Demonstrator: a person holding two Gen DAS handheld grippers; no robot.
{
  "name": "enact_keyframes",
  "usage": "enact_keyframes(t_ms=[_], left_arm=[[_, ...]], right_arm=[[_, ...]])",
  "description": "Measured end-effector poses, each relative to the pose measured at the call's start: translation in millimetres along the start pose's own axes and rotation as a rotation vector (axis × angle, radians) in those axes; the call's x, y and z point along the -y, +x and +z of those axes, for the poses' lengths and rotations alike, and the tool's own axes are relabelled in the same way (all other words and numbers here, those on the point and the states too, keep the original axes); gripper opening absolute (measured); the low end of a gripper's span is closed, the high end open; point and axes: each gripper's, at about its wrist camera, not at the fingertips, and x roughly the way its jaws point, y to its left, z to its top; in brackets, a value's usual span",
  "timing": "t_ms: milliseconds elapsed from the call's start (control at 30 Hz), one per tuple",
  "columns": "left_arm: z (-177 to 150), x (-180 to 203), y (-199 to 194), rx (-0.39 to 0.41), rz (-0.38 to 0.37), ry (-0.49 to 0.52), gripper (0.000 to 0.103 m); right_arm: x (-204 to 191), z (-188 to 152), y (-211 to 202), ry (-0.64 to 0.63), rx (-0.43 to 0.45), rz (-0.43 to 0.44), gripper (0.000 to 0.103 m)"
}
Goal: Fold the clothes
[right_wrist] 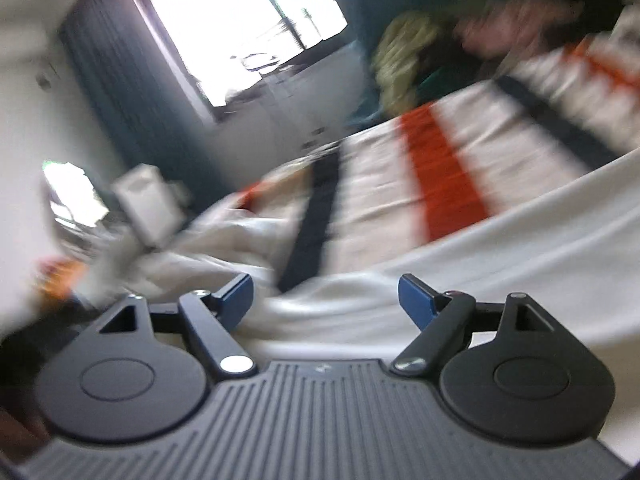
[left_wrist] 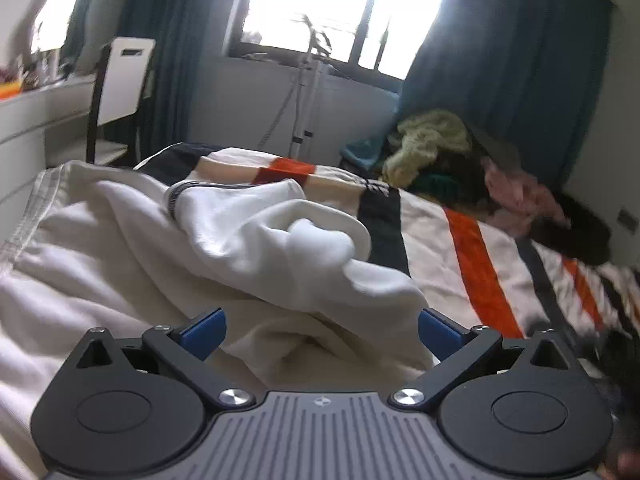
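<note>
Left tool (left_wrist: 322,334): jaws fully spread, gripping nothing, poised just over the crumpled white garment (left_wrist: 248,240) lying on the striped bed cover (left_wrist: 480,272). Right tool (right_wrist: 326,302): jaws apart, empty, white cloth below; view blurred, contact undetermined.

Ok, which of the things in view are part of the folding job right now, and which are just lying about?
Part of the job:
- crumpled white cotton garment, on the bed in front of the open left tool
- open right tool, over the same white cloth

Lying about:
- striped cream, orange and black bedspread
- heap of yellow, pink and dark clothes, perhaps next
- white chair
- blue curtains
</note>
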Motion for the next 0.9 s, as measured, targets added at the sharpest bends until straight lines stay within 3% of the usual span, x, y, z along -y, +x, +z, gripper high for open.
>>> enact_keyframes(t_ms=[133, 300, 433, 533, 633, 667, 733, 800, 900], left_arm=[[-1.1, -20.6, 1.9, 0.025, 0.044, -0.100, 0.103], [-2.6, -45.3, 9.5, 0.014, 0.074, -0.202, 0.103], [-5.1, -57.6, 21.0, -0.019, 0.090, -0.237, 0.103], [-8.0, -60.0, 25.2, -0.020, 0.082, -0.244, 0.103], [-11.0, -60.0, 28.3, -0.003, 0.084, -0.236, 0.103], [-12.1, -59.4, 30.1, -0.003, 0.085, -0.232, 0.103], [-13.9, -58.2, 34.2, -0.008, 0.088, -0.224, 0.103], [-15.2, -57.1, 39.1, -0.016, 0.090, -0.217, 0.103], [-17.0, -53.3, 40.8, -0.012, 0.085, -0.204, 0.103]], right_arm=[[-23.3, 39.1, 76.0, 0.150, -0.145, 0.166, 0.082], [-75.4, 62.7, 158.5, 0.174, -0.235, 0.159, 0.077], [-75.8, 52.6, 223.3, 0.411, -0.374, 0.162, 0.077], [-67.0, 47.8, 257.1, 0.482, -0.359, 0.082, 0.077], [-53.0, 46.4, 284.9, 0.492, -0.344, 0.006, 0.064], [-49.9, 46.3, 291.4, 0.494, -0.346, -0.023, 0.046], [-49.3, 52.4, 294.6, 0.464, -0.328, -0.066, 0.018], [-55.8, 69.9, 282.7, 0.363, -0.256, -0.087, 0.013], [-62.4, 107.7, 246.1, 0.232, -0.079, -0.111, 0.012]])
